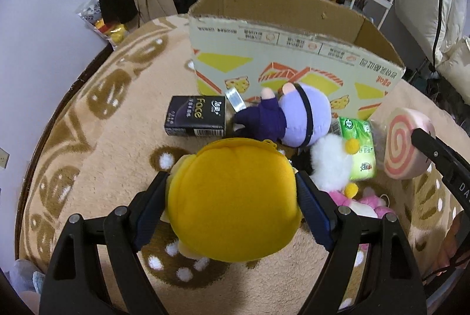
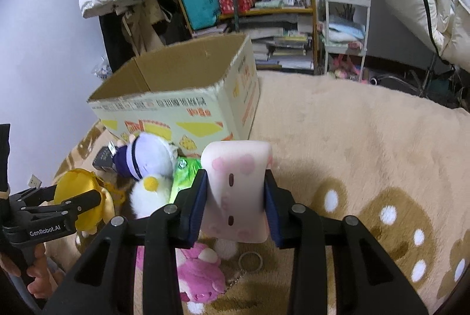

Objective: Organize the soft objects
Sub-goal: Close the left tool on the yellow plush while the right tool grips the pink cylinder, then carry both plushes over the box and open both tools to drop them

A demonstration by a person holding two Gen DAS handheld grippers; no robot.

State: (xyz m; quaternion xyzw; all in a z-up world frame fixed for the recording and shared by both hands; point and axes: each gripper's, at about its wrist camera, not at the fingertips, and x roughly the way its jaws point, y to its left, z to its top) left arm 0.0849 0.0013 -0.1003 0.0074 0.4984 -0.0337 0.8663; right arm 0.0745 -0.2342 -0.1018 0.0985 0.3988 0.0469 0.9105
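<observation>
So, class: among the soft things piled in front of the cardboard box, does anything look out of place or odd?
Yes. A black carton marked "face" lies on its side left of the purple doll; it looks stiff and boxy, not plush. A loose metal keyring also lies on the blanket beside the pink plush.

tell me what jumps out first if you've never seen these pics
The left gripper clamps a big yellow plush and the right gripper squeezes a pink swirl cushion. Behind them an open cardboard box stands on the tan blanket, a purple doll lying against its front.
</observation>
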